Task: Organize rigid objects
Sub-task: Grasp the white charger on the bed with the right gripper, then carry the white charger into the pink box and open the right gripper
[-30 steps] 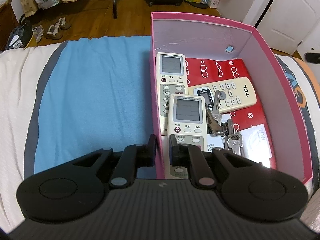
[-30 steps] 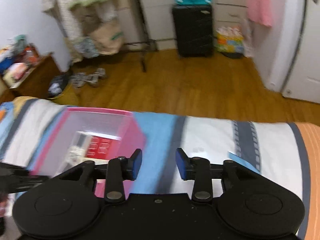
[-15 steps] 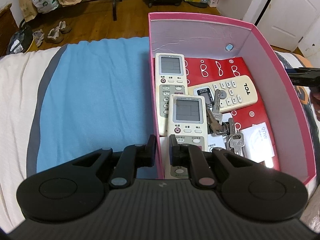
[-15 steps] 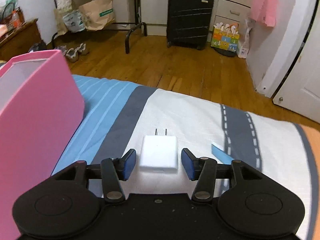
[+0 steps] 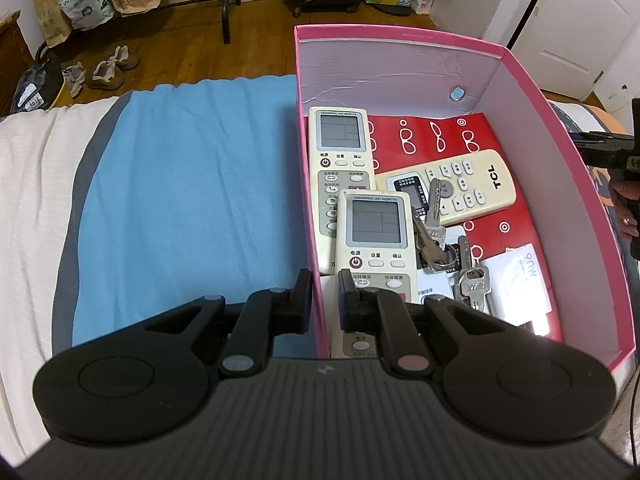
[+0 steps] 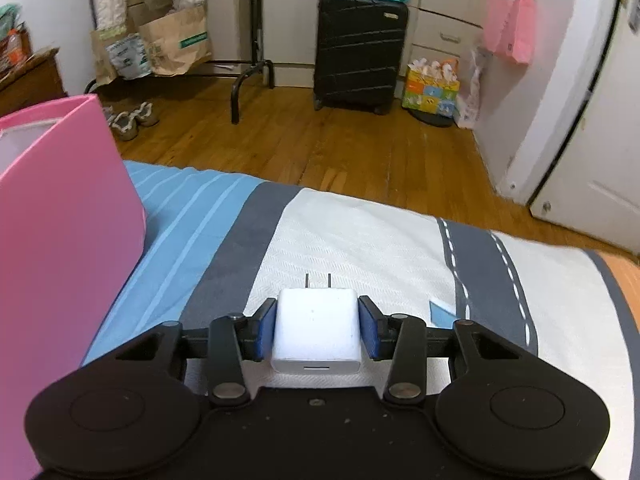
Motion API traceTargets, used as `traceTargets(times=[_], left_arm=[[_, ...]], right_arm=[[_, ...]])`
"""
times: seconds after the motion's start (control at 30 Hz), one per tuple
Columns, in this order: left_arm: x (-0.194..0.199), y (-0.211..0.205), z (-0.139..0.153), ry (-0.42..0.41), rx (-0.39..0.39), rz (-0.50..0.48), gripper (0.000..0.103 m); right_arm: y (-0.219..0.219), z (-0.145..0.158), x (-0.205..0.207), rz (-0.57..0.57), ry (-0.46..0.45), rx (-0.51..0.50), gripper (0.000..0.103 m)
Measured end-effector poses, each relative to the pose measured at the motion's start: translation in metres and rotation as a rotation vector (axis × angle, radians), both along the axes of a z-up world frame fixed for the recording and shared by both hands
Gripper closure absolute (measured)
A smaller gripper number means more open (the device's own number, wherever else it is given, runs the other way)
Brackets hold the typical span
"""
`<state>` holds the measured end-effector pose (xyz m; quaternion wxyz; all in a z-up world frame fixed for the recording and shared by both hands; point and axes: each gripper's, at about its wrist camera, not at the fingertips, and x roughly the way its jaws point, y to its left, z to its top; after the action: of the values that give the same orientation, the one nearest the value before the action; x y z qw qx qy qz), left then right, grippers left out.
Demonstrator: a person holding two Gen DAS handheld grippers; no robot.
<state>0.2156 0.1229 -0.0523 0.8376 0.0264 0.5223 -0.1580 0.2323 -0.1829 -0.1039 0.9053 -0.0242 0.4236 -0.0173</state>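
A pink box [image 5: 400,34] stands on the bed, and my left gripper [image 5: 325,304] is shut on its near left wall. Inside lie two white air-conditioner remotes [image 5: 340,144] [image 5: 374,228], a cream TCL remote [image 5: 472,188] and a bunch of keys [image 5: 436,236] on red card. In the right wrist view a white plug charger [image 6: 316,328] lies on the bedspread, prongs pointing away. My right gripper [image 6: 318,330] is closing on it, its blue pads [image 6: 266,332] against the charger's two sides. The pink box [image 6: 60,240] rises at the left of that view.
The bedspread [image 6: 360,248] has blue, grey and white stripes. A small blue scrap [image 6: 440,314] lies right of the charger. Beyond the bed edge is a wooden floor with a black suitcase [image 6: 360,48], paper bags and shoes. A hand [image 5: 626,200] shows outside the box's right wall.
My right gripper has come down from above the bed to the charger, and its pads have closed in against the charger's sides. The left gripper and the box have not moved.
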Motion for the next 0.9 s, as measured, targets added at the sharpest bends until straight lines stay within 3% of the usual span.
traceTargets(times=[0.27, 0.43, 0.9], left_arm=[[-0.001, 0.001, 0.0, 0.005, -0.009, 0.007, 0.092], [-0.001, 0.003, 0.0, 0.01, -0.02, 0.02, 0.092], [-0.004, 0.007, 0.002, 0.029, -0.042, 0.041, 0.092]], right_arm=[[0.007, 0.012, -0.015, -0.008, -0.017, 0.006, 0.056], [0.014, 0.038, -0.037, 0.008, -0.053, 0.027, 0.056], [0.059, 0.107, -0.118, 0.068, -0.271, 0.169, 0.056]])
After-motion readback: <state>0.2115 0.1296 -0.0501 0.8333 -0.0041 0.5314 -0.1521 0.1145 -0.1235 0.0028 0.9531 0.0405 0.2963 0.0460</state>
